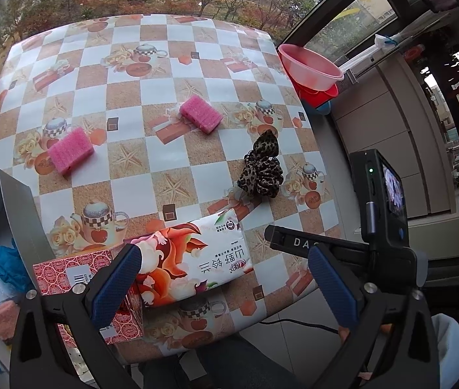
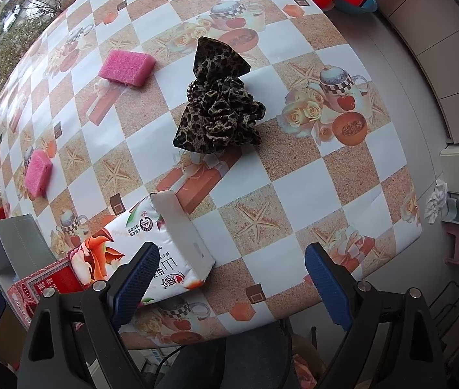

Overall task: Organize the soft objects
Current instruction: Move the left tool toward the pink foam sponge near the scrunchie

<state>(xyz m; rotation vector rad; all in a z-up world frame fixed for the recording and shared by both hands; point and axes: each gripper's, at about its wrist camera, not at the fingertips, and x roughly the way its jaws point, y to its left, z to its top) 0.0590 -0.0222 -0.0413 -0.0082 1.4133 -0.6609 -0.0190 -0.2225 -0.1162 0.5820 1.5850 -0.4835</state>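
While both grippers hang over near table edge, left gripper [image 1: 224,287] spread wide, empty; right gripper [image 2: 234,283] likewise spread, empty. Tissue pack [image 1: 194,259] near edge, touching red box [image 1: 67,275]. Leopard scrunchie [image 2: 218,110] mid-table; two pink sponges [image 1: 71,150] [image 1: 201,114] farther left.

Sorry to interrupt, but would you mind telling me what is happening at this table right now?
A person holds two handheld grippers over a checkered table, tidying soft items. Both the left gripper and the right gripper are open and hold nothing. Two pink sponges, a leopard-print scrunchie and a floral tissue pack lie loose on the table. The tissue pack leans on a red box at the near edge beside a grey box.
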